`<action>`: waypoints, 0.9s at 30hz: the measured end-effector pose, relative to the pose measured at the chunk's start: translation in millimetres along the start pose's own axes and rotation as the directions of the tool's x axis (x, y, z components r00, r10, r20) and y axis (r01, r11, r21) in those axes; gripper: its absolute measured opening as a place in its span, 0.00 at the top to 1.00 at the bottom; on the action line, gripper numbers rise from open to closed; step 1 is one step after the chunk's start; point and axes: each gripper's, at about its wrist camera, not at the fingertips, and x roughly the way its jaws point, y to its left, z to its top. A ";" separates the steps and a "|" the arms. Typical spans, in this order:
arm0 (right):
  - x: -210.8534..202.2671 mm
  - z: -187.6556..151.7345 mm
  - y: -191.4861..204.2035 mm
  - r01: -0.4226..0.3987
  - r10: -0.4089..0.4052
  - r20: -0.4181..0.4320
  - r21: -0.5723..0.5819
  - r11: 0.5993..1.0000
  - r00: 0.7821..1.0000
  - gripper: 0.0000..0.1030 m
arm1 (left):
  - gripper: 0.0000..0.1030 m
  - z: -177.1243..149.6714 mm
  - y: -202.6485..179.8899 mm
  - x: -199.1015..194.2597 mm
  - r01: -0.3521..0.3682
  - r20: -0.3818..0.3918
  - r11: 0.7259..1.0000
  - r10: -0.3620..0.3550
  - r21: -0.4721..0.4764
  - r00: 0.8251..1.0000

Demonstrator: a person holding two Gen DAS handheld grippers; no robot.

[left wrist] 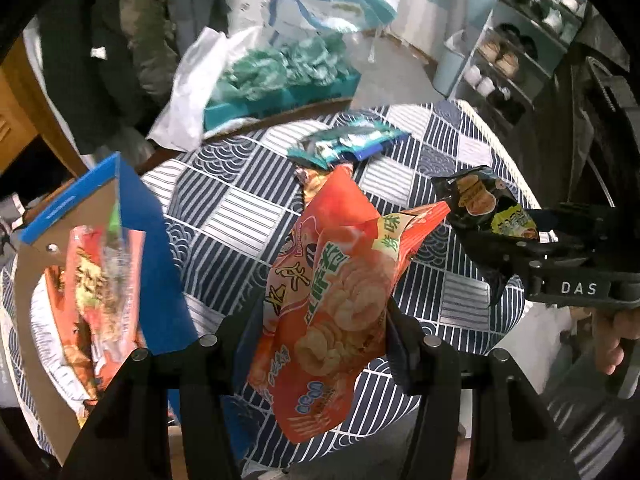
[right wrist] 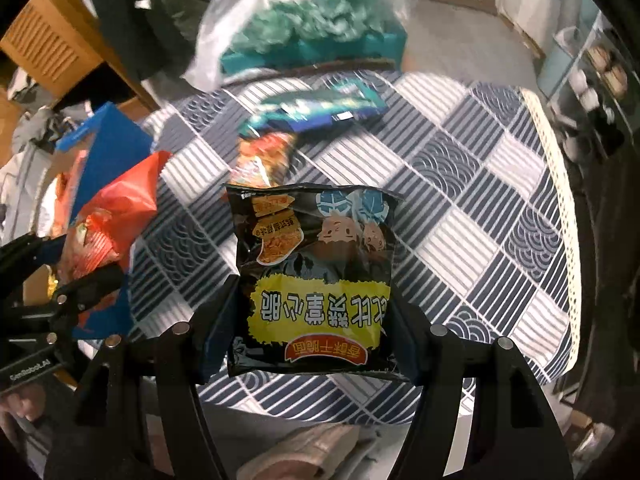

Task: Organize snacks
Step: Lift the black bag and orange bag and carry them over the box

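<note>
Two handheld grippers each hold a snack bag above a round table. Nearest in the left wrist view, the left gripper [left wrist: 324, 320] is clamped on an orange snack bag [left wrist: 332, 300], which hangs in the air with its top pointing away. Nearest in the right wrist view, the right gripper [right wrist: 316, 312] is clamped on a black snack bag [right wrist: 316, 276] with a yellow label, seen upside down. Beneath both lies a tablecloth [right wrist: 460, 216] of navy and white squares, striped and wave-patterned. To the left stands an open blue cardboard box [left wrist: 148, 240] with bright snack packets inside. Farther across the table lies a small orange packet [right wrist: 260, 160], and just beyond it a pile of teal and blue packets [right wrist: 320, 108]. Past the table's far edge sits a teal crate [left wrist: 280, 96] filled with pale green bags, a white plastic bag [left wrist: 188, 92] beside it. At far right stands a shoe rack [left wrist: 516, 52]
</note>
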 end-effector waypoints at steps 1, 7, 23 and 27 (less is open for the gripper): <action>-2.8 1.8 5.2 -0.002 0.002 0.009 -0.009 1.000 1.000 0.35 | 0.45 -0.1 2.7 -4.7 0.002 0.007 1.000 -0.002 -0.008 1.000; -25.3 11.8 37.1 -0.035 0.040 0.063 -0.069 0.997 0.997 0.35 | 0.45 -2.5 22.3 -28.0 -0.011 0.044 0.999 0.013 -0.053 0.999; -43.2 33.0 121.6 -0.100 0.123 0.097 -0.208 0.973 0.988 0.35 | 0.45 -22.9 89.7 -75.0 -0.075 0.115 0.977 0.099 -0.197 0.988; -42.8 37.4 144.1 -0.112 0.138 0.095 -0.241 0.964 0.986 0.35 | 0.45 -30.5 106.5 -82.9 -0.080 0.124 0.969 0.111 -0.235 0.986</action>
